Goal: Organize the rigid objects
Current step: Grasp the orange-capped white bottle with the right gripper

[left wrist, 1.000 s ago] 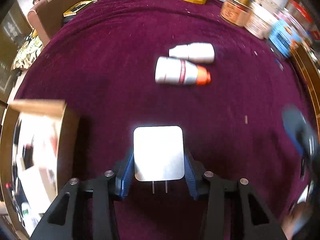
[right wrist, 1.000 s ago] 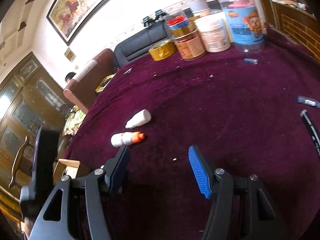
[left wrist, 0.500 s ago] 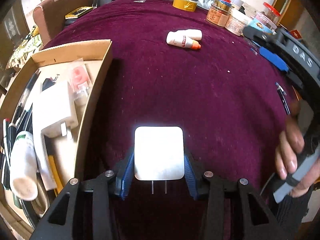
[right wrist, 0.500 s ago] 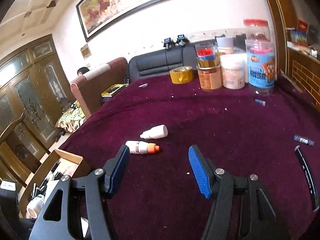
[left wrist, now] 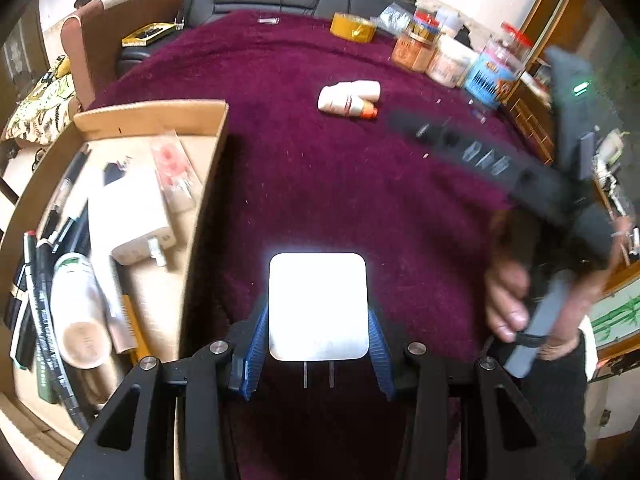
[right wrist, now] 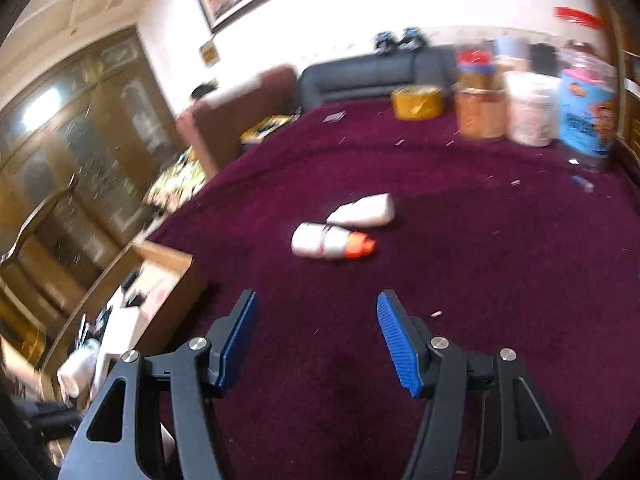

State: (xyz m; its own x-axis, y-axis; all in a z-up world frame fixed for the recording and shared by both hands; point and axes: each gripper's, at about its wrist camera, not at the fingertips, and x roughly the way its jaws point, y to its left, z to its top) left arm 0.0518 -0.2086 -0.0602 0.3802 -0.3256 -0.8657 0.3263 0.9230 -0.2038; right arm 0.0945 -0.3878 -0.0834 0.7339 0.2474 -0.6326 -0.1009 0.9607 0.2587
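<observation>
Between the blue pads of the left gripper (left wrist: 318, 354) I hold a white plug adapter (left wrist: 318, 306), clamped across its two flat sides with its two metal prongs pointing back toward the camera. I judge the adapter to be light, rigid and smooth-shelled; its glossy plastic could slip, so a flat squeeze on the broad side faces, as now, is the correct hold, and the prongs should never bear load. The cardboard box (left wrist: 160, 118) lies at 9 o'clock of the adapter in the left wrist view, already containing a second white charger (left wrist: 128, 216), pens and a white bottle (left wrist: 78, 312). The right gripper (right wrist: 316, 340) stands with jaws apart and nothing between them, aimed toward two small white bottles (right wrist: 340, 232) lying touching each other on the maroon tablecloth (right wrist: 480, 260) at 12 o'clock. I judge these bottles light, hard and prone to roll; the one with the orange cap should be taken across its body, not its cap. Compared with one second ago, the left wrist view has swung from the bottles to the box, now fully visible, while the grip on the adapter is unchanged. The right wrist view has rolled level and then tilted, and the bottles appear nearer.
</observation>
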